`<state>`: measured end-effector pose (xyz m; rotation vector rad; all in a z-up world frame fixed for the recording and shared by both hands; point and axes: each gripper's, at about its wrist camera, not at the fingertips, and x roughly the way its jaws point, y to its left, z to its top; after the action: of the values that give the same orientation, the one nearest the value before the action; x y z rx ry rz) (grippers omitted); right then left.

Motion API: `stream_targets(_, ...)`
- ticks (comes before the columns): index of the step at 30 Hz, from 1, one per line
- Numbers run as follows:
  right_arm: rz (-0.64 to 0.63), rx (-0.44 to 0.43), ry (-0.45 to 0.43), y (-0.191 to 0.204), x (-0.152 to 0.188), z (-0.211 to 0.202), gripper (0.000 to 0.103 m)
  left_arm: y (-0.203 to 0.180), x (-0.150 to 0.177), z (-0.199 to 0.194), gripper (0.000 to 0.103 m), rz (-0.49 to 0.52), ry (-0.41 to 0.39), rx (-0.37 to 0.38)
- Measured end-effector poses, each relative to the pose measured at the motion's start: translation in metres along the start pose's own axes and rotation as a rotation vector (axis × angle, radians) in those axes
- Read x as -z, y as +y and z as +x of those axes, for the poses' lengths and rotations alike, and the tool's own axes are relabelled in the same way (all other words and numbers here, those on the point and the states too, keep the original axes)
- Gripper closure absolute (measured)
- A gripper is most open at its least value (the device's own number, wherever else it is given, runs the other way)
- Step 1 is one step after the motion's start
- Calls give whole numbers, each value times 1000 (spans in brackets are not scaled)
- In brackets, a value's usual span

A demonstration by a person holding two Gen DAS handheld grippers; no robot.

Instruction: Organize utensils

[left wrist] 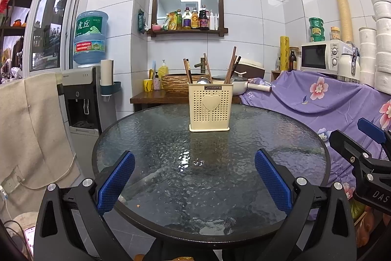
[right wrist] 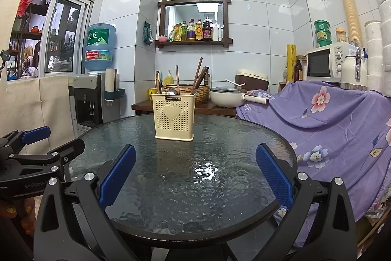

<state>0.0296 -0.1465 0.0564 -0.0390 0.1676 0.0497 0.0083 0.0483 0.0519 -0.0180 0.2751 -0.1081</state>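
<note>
Chopsticks (left wrist: 232, 67) and a spoon (left wrist: 204, 81) already stand in the cream holder (left wrist: 210, 109) on the table (left wrist: 146, 138), so little looks left; in the left view the left hand-held gripper (left wrist: 194, 177) gapes empty, holder at twelve o'clock, well apart. Right view: right hand-held gripper (right wrist: 195, 175) likewise spread empty, holder (right wrist: 174, 116) at eleven o'clock

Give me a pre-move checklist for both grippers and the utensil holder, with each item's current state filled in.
1. Left gripper open and empty: ok.
2. Right gripper open and empty: ok.
3. Utensil holder upright on the glass table: ok.
4. Chopsticks and spoon standing inside the holder: ok.
5. Loose utensils left on the table: none seen, ok.
6. Utensils sorted by compartment: cannot tell, the holder's wall hides the inside.
</note>
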Motion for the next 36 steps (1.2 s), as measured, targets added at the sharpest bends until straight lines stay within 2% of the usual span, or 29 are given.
stream_targets(24,5,6,4,-2,1,1,6,0,-2,2,7,-2,10,11)
stream_targets(29,6,6,5,-1,1,1,6,2,-2,3,6,-29,18,26)
stream_targets(36,5,5,5,-2,1,1,6,-2,-2,6,7,-13,36,5)
